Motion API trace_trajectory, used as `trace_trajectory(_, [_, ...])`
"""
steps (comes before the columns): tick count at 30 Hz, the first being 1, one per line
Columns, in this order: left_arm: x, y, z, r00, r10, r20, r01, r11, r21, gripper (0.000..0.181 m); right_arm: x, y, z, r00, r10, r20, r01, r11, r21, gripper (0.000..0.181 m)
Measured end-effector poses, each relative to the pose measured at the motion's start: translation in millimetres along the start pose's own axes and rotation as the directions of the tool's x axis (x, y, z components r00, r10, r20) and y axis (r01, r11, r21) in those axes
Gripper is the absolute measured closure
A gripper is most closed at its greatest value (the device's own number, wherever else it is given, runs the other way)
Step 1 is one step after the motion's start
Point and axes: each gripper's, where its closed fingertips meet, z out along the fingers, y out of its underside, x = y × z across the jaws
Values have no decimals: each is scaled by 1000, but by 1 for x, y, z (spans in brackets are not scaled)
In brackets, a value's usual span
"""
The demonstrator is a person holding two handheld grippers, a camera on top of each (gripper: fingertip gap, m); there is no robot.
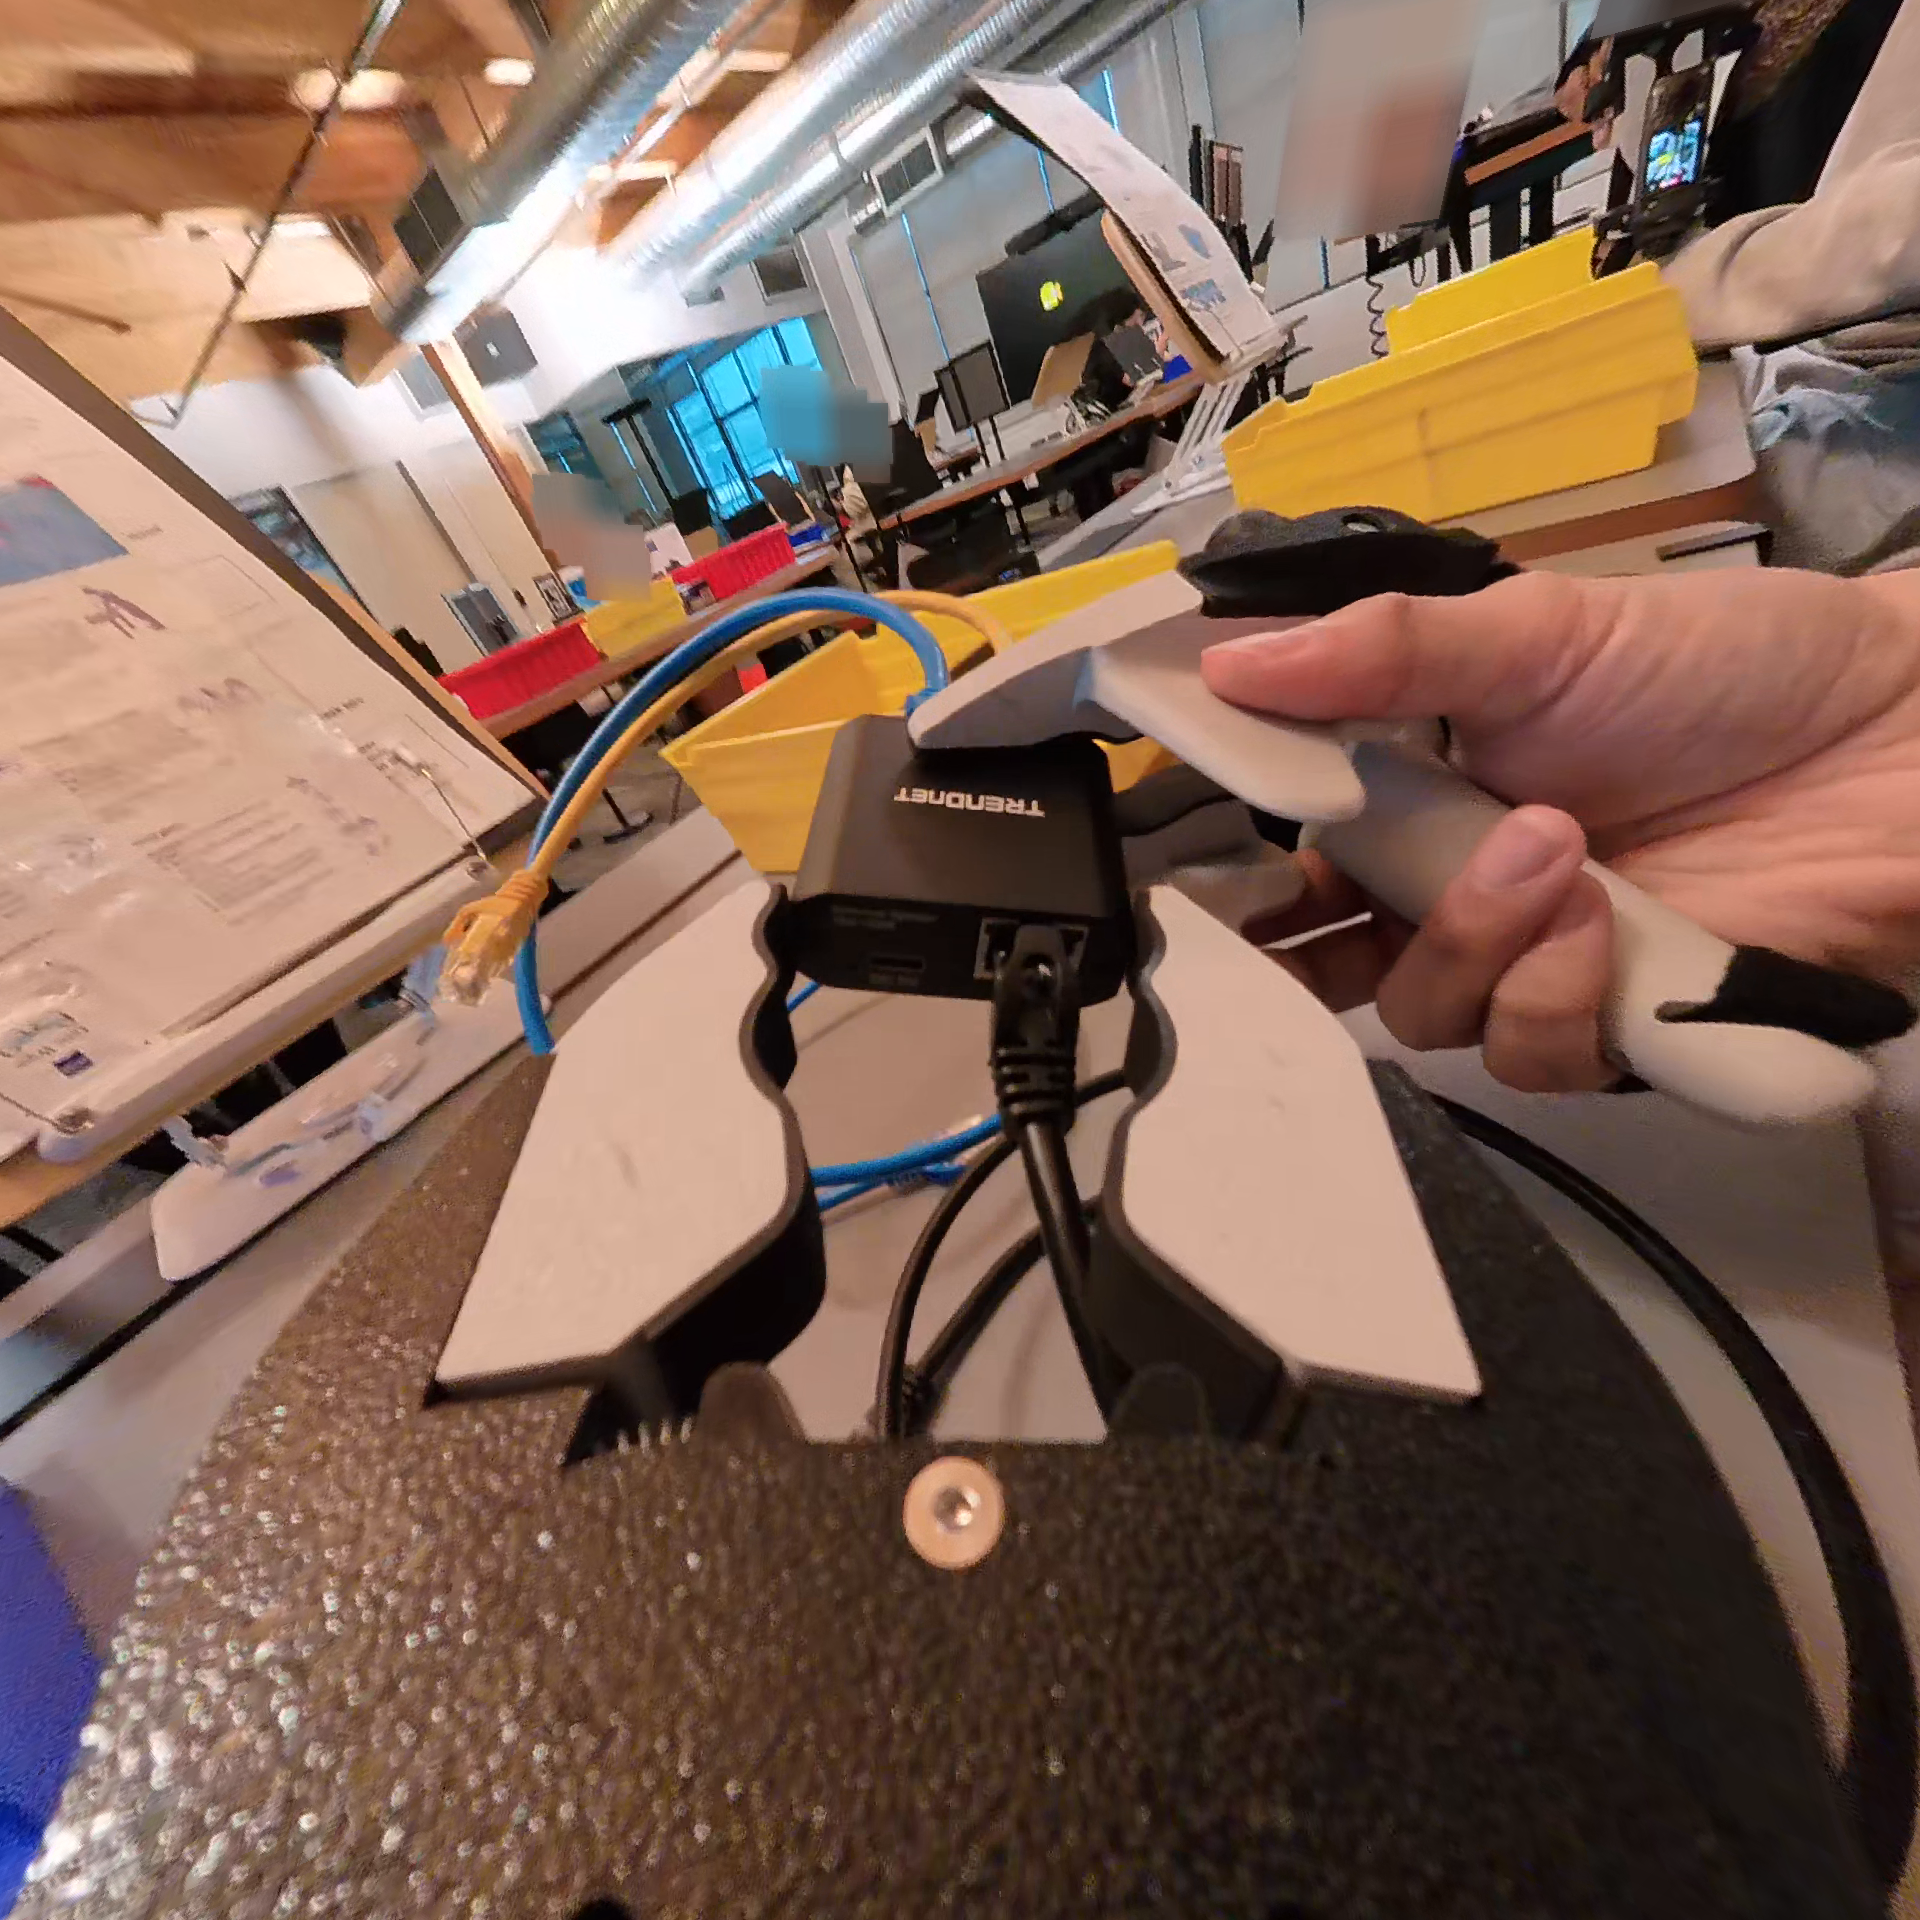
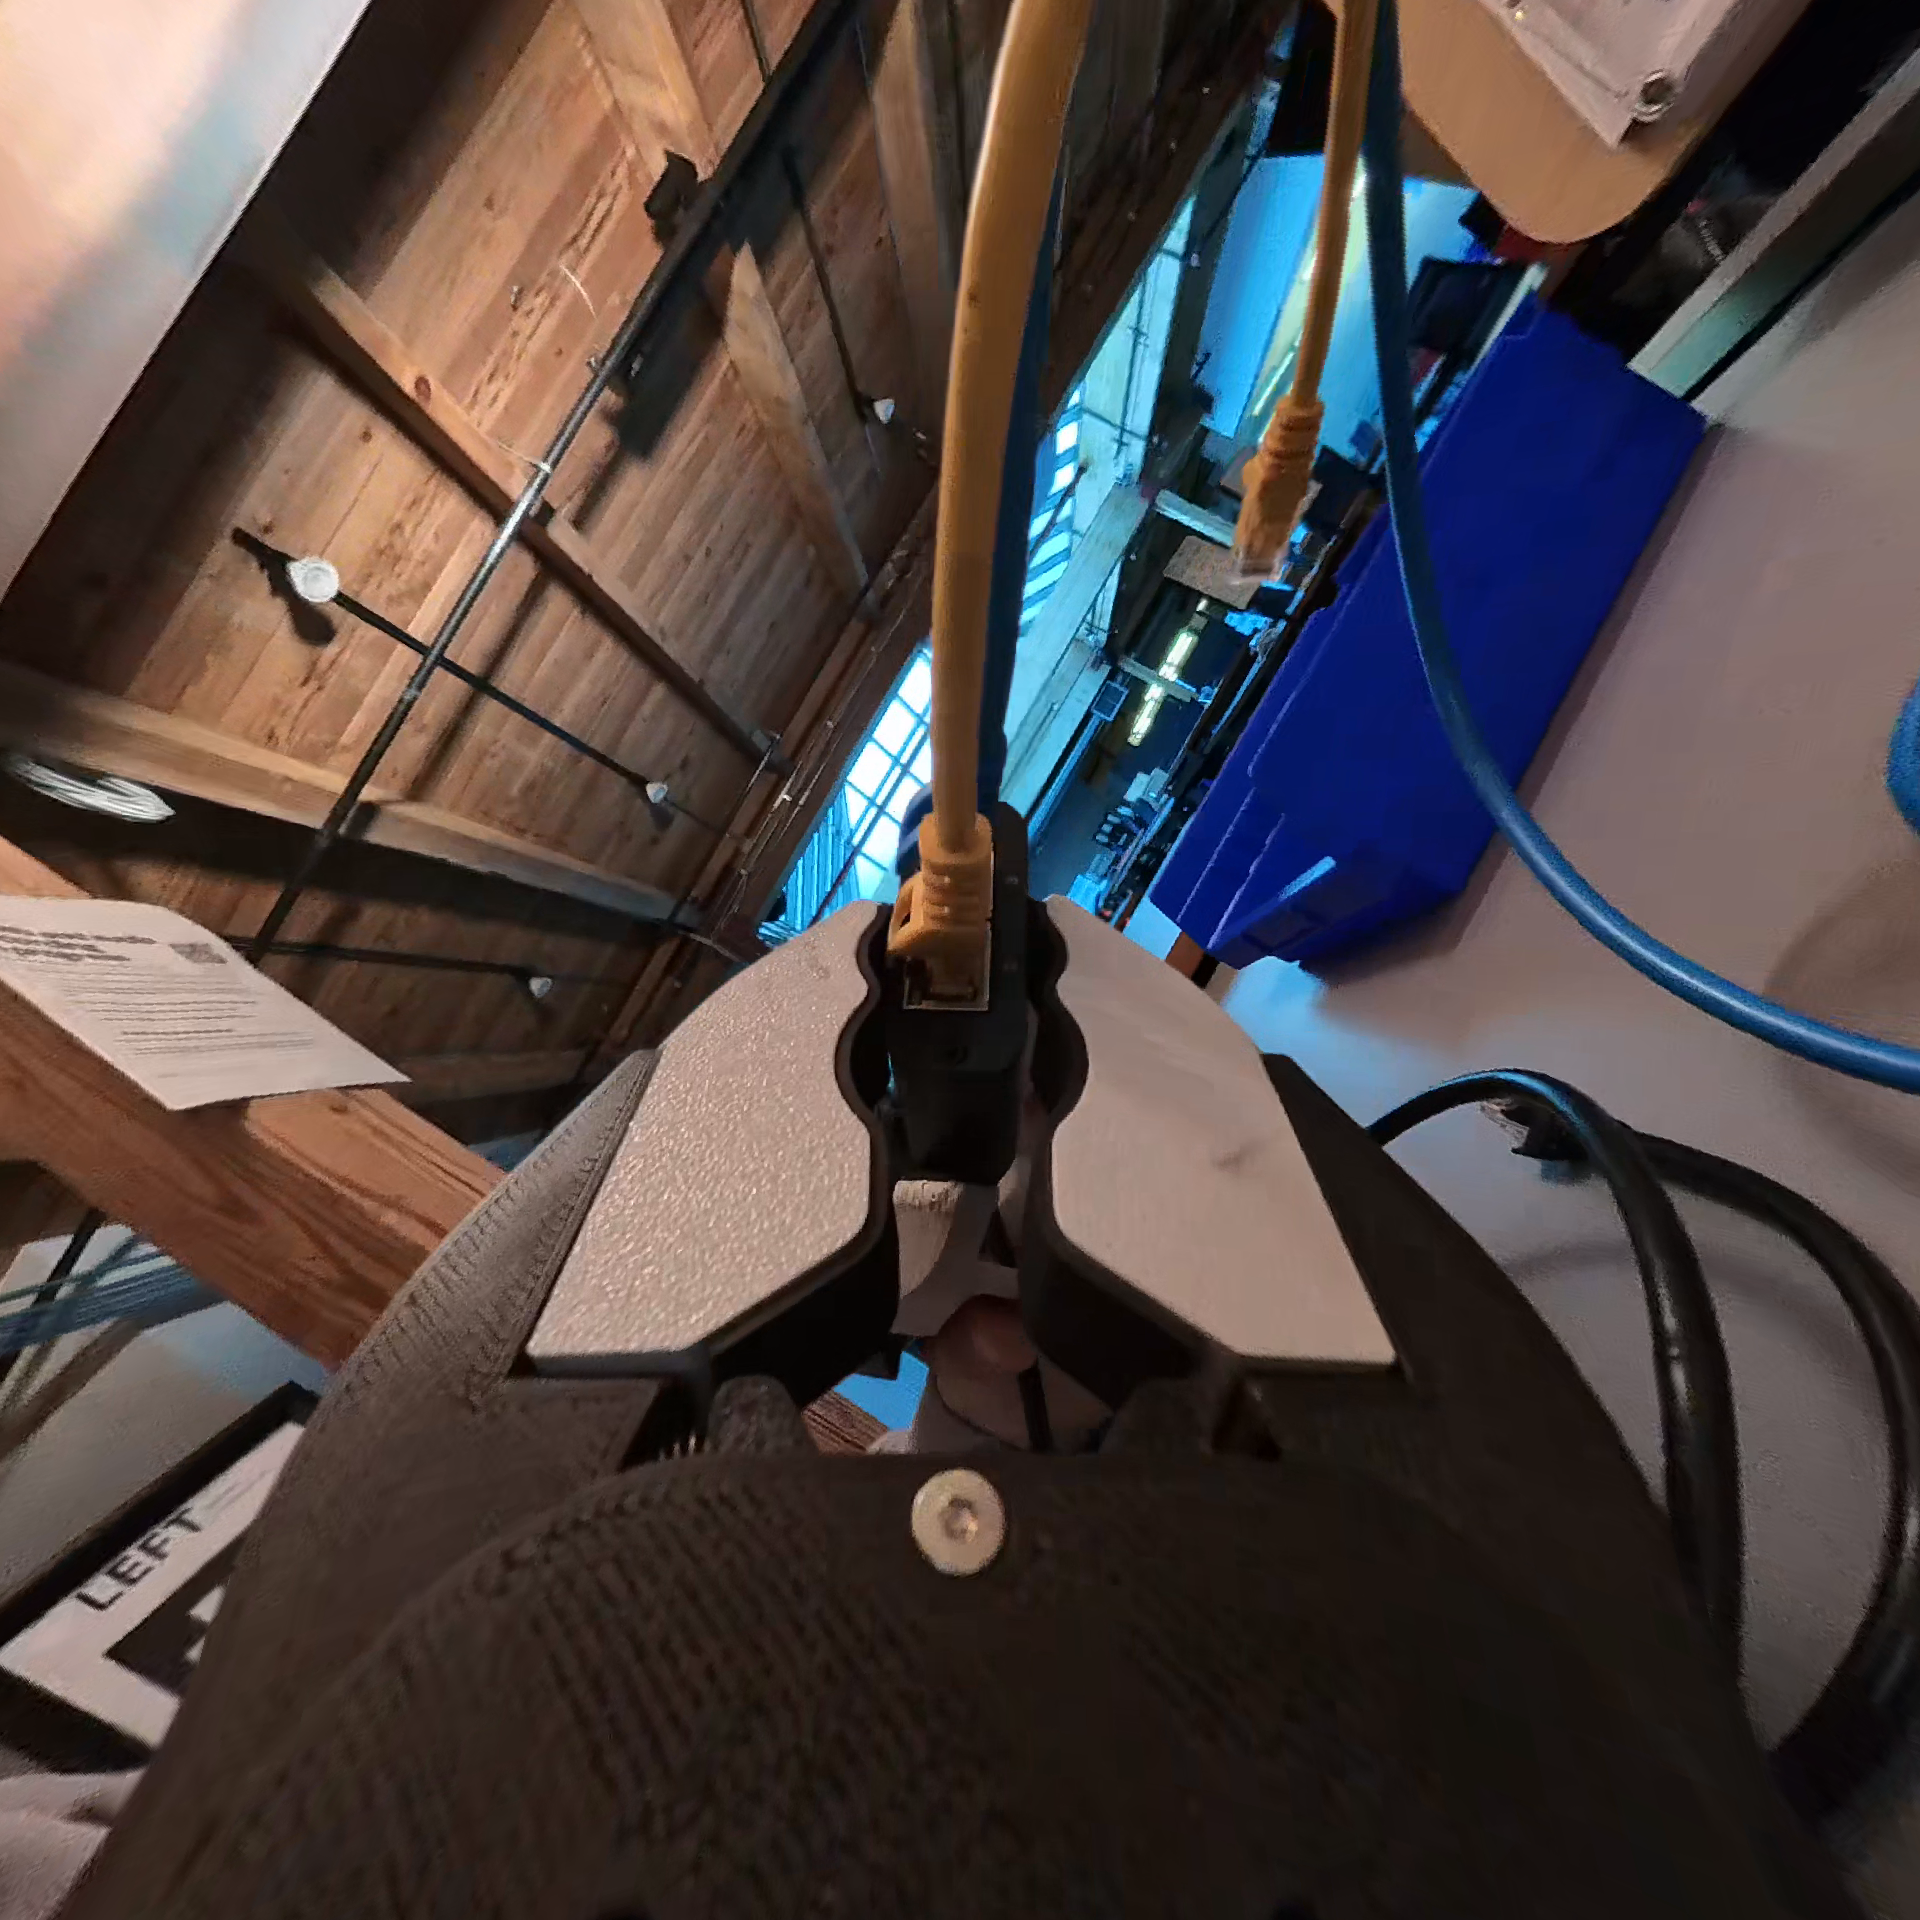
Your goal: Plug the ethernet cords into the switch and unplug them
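Observation:
A small black switch [image 1: 956, 831] is held off the table, clamped sideways between my left gripper's [image 1: 956, 935] fingers. A black cord [image 1: 1039, 1091] is plugged into its near port. My right gripper [image 2: 961, 914] is shut on the switch's [image 2: 966, 1070] far end; its upper finger [image 1: 1039, 696] lies across the top. A yellow cord's plug [image 2: 940, 914] sits in a far-side port, with a blue cord [image 2: 1455, 675] beside it. The yellow cord's other plug [image 1: 483, 935] hangs free and also shows in the right wrist view [image 2: 1273, 499].
A hand [image 1: 1662, 779] holds the right gripper. Yellow bins [image 1: 1455, 416] stand behind the switch and at the back right. A tilted document board [image 1: 208, 727] is on the left. A blue bin [image 2: 1403, 675] and coiled black cable [image 2: 1714, 1299] lie on the grey table [image 2: 1766, 520]. Both grippers' tips are close together, under 4 cm apart.

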Motion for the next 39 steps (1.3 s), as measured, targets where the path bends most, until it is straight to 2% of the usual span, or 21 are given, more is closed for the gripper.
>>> trace_trajectory(3, [2, 8, 1, 997, -75, -35, 74, 996, -41, 120, 8, 2, -3, 999, -29, -41, 26, 998, -63, 158])
trace_trajectory(6, [-2, 7, -2, 984, -164, -65, 164, 986, -14, 120, 6, 5, -4, 998, -54, -20, 51, 988, -146, 154])
trace_trajectory(9, [-20, 7, -13, 972, -232, -37, 233, 972, 29, 121, 15, 0, -7, 987, -131, -88, 116, 980, -160, 136])
trace_trajectory(11, [-27, 8, -21, 964, -261, -42, 263, 963, 59, 121, 20, -2, -10, 982, -150, -115, 132, 980, -151, 140])
trace_trajectory(14, [-28, 10, -26, 970, -238, -39, 240, 969, 58, 121, 14, -5, -8, 994, -83, -69, 76, 992, -100, 147])
trace_trajectory(17, [-26, 10, -26, 978, -206, -34, 208, 977, 41, 121, 12, 9, -4, 994, -98, -39, 91, 983, -161, 153])
trace_trajectory(19, [-26, 11, -24, 981, -195, -25, 195, 980, 34, 121, 9, 10, -3, 994, -110, -26, 105, 985, -138, 161])
trace_trajectory(22, [-22, 15, -22, 985, -174, -18, 174, 985, 11, 121, 10, 3, -3, 995, -94, -44, 91, 993, -71, 162])
trace_trajectory(25, [-18, 16, -18, 986, -169, -17, 169, 986, 6, 121, 12, 8, -2, 996, -78, -45, 74, 993, -92, 161])
trace_trajectory(30, [-15, 15, -14, 991, -135, 9, 135, 991, -1, 121, 13, 0, -5, 997, -54, -61, 53, 998, -17, 168])
trace_trajectory(39, [-10, 21, -6, 991, -130, 45, 131, 991, -17, 121, 20, -4, -11, 997, -10, -83, 16, 997, 73, 168])
